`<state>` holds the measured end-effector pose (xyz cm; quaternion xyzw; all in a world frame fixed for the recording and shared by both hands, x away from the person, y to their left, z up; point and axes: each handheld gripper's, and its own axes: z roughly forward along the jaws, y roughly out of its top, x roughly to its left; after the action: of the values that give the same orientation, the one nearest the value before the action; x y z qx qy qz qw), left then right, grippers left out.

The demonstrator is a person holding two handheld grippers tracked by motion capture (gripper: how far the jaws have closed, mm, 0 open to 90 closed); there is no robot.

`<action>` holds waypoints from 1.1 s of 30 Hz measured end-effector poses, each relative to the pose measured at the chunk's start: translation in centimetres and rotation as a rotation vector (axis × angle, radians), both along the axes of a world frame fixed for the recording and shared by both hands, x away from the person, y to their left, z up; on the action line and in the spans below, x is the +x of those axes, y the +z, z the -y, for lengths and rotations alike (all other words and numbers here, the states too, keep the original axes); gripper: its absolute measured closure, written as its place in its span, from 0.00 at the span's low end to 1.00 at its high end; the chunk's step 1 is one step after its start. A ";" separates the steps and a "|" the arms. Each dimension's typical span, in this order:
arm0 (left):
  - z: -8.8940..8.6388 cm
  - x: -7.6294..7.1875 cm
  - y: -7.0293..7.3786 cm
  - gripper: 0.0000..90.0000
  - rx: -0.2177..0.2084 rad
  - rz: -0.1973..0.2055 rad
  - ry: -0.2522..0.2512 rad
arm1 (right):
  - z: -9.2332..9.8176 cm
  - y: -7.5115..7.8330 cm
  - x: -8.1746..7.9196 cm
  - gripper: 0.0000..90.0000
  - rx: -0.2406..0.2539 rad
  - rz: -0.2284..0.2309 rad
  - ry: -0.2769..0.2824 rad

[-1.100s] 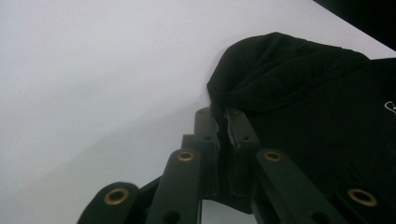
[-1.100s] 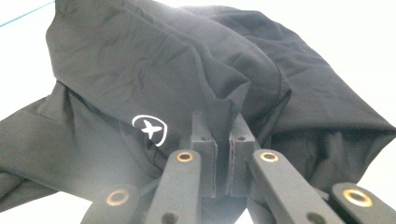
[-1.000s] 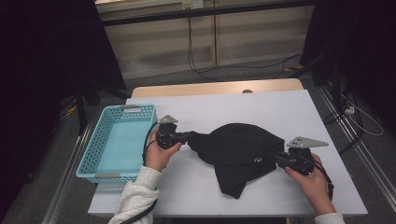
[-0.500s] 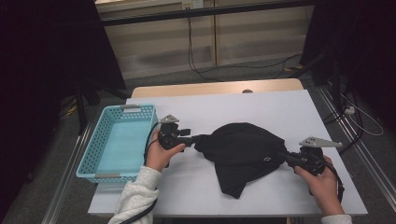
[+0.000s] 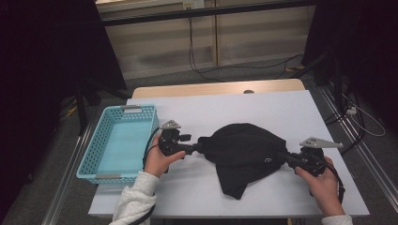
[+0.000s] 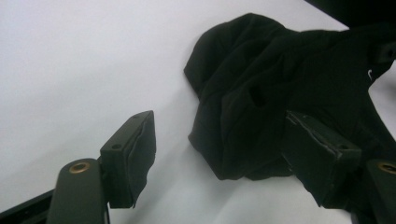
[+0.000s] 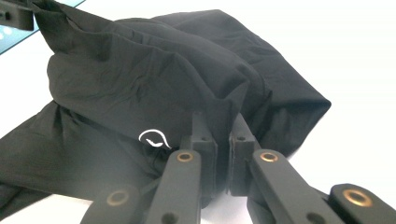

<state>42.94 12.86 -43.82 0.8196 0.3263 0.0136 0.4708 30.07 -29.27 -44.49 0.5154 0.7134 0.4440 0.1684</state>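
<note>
A black garment (image 5: 244,150) with a small white logo (image 7: 154,138) lies bunched on the white table (image 5: 234,105). My left gripper (image 5: 199,147) sits at the garment's left edge. Its jaws have just been opening and now stand wide apart. In the left gripper view (image 6: 224,158) a fold of the cloth (image 6: 243,116) lies between the pads (image 6: 133,149), which do not press on it. My right gripper (image 5: 285,157) is at the garment's right end, shut on a pinched ridge of the fabric (image 7: 140,79), seen close in the right gripper view (image 7: 223,140).
A light blue plastic basket (image 5: 94,161) stands on the table's left side, just beyond my left hand. Bare white tabletop stretches behind and in front of the garment. The right edge of the table is close to my right hand (image 5: 324,185).
My left gripper's jaws have opened and let go of the garment's left end. The cloth, stretched between both grippers before, has slackened and bunched. My right gripper shifted slightly right, still holding.
</note>
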 end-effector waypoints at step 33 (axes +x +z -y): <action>0.6 0.0 1.2 0.96 0.035 -0.015 -0.102 | 0.7 1.7 0.1 0.94 0.074 0.047 0.003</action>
<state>42.95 12.23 -42.62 0.8434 0.2874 -0.0109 0.4538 30.17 -29.96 -42.83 0.5096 0.6930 0.4823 0.1656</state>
